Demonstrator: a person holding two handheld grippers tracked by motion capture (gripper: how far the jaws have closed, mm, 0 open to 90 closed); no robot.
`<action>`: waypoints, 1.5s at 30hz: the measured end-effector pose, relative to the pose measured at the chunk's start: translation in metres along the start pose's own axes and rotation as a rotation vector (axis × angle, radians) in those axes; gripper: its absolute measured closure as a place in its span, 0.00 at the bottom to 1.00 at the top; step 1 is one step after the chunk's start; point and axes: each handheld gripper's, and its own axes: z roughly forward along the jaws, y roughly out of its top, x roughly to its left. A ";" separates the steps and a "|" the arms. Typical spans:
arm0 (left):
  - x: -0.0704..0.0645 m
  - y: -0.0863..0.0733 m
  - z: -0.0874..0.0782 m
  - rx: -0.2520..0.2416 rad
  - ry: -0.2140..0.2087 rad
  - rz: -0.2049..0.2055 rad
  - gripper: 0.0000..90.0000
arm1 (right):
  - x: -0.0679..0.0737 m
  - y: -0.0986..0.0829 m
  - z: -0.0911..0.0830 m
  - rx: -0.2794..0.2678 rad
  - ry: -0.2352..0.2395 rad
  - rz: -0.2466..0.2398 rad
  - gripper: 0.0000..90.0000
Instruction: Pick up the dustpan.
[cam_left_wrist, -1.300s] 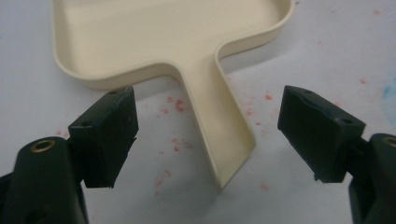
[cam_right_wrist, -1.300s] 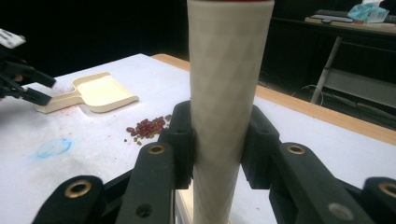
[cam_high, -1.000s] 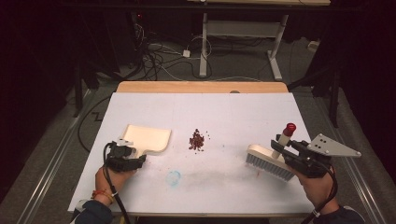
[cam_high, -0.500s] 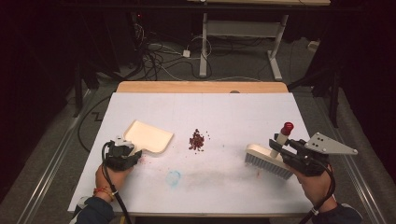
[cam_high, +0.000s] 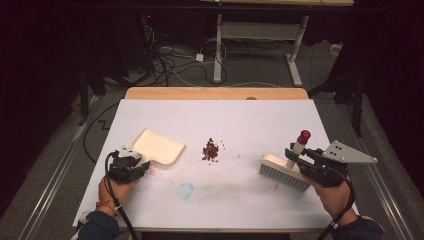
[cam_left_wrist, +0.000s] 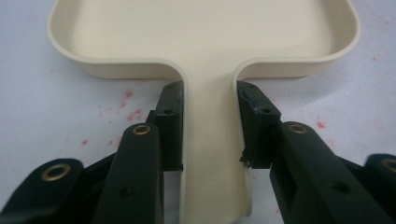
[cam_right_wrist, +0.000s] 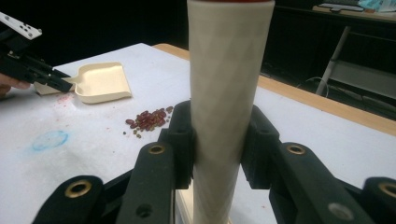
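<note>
While a person's two hands reach in from the bottom edge of the high view, each grips a black two-jaw tool over a white-covered table (cam_high: 250, 120). At lower left of that frame, the left gripper (cam_high: 134, 164) clamps the flat handle of a cream dustpan (cam_high: 159, 147), whose tray lies on the table pointing toward the frame's center. From the left gripper view the jaws press both sides of the dustpan's handle (cam_left_wrist: 212, 140), the tray spreading across the top of the frame (red smears fleck the white surface on either side). At lower right of the high view, the right gripper (cam_high: 296, 157) is closed around the upright cream handle of a hand brush (cam_high: 284, 172), its bristles resting on the table and a red cap (cam_high: 303, 135) topping the handle. A grey three-cornered plate (cam_high: 347, 152) sits on that gripper. Through the right gripper view the brush handle (cam_right_wrist: 229, 93) rises between the jaws at center frame. A small pile of dark red beans (cam_high: 210, 150) lies on the table at the middle of the high view, between dustpan and brush, apart from both. A faint blue ring-shaped mark (cam_high: 186, 190) sits on the table below and left of the beans. Cables (cam_high: 165, 57) tangle on the floor beyond the table's wooden far edge (cam_high: 215, 93).
</note>
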 end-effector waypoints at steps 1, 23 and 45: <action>0.000 0.000 -0.002 -0.004 0.004 0.008 0.71 | 0.000 0.000 0.000 0.001 0.000 -0.006 0.78; -0.015 -0.004 -0.027 -0.026 -0.019 0.111 0.71 | -0.001 0.001 0.006 -0.001 0.019 -0.006 0.78; -0.040 -0.011 -0.039 0.047 -0.090 0.215 0.71 | -0.004 0.000 0.023 0.001 0.062 0.024 0.78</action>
